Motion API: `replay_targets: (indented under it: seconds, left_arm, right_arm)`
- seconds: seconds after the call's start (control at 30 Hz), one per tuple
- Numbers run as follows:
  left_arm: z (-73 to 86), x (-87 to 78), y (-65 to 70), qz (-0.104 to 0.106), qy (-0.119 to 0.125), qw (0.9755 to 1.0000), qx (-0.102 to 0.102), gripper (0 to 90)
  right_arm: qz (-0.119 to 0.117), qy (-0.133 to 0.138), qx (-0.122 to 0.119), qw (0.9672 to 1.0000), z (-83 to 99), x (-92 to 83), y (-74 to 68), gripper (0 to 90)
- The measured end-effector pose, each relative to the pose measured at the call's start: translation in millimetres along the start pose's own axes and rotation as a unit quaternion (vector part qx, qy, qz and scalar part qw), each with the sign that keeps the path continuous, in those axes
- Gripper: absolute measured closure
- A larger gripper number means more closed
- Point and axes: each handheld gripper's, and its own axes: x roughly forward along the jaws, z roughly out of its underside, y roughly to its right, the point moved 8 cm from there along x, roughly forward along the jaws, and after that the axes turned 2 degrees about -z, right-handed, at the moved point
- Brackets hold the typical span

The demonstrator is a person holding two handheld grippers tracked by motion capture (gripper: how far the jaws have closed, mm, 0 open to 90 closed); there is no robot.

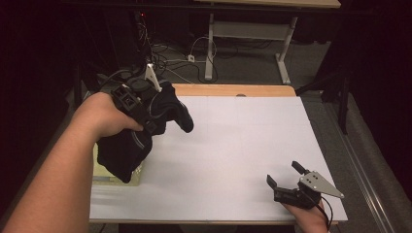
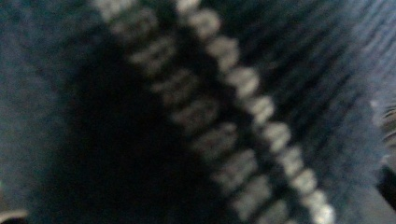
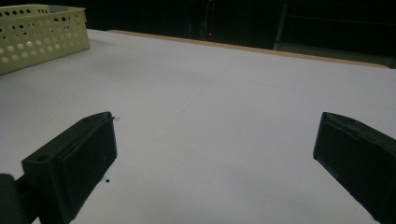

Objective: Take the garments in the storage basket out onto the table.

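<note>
A dark knitted garment hangs in the air over the table's left edge, bunched around my left gripper, which is shut on it. One fold sticks out to the right and the rest droops down onto a pale yellow perforated basket. The left gripper view is very close on the garment's blue-grey knit with a pale stitched stripe running diagonally; the jaws are hidden there. My right gripper rests low at the front right, open, with nothing between its fingers.
A white sheet covers the table, with a wooden strip at its far edge. The basket stands at the left side. Cables and desk legs lie on the floor beyond.
</note>
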Motion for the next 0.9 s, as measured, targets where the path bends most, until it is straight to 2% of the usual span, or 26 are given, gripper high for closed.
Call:
replay_targets:
  seconds: [0.3,0.37,0.53,0.77,0.9]
  left_arm:
    - [-27.5,8.8,31.3,0.006,-0.005,0.9994,0.033,56.4]
    - [-32.5,13.5,36.4,0.005,-0.013,0.999,0.042,56.4]
    - [-44.8,25.8,45.7,0.004,-0.014,0.9986,0.05,56.2]
    - [-60.0,44.0,58.4,0.011,-0.003,0.9979,0.064,56.0]
    - [-68.0,51.1,66.8,0.019,0.005,0.9967,0.079,56.1]
  right_arm:
    - [-0.001,0.001,0.0,1.0,-0.6,-0.3,-0.3,0.3]
    - [0.0,0.002,0.0,1.0,-1.3,-0.7,0.0,0.3]
    - [0.001,0.004,0.003,1.0,-2.0,-1.6,1.8,0.3]
    - [0.001,0.004,0.001,1.0,-1.8,-1.6,3.0,0.3]
    - [0.001,0.004,0.0,1.0,-1.9,-1.0,2.2,0.3]
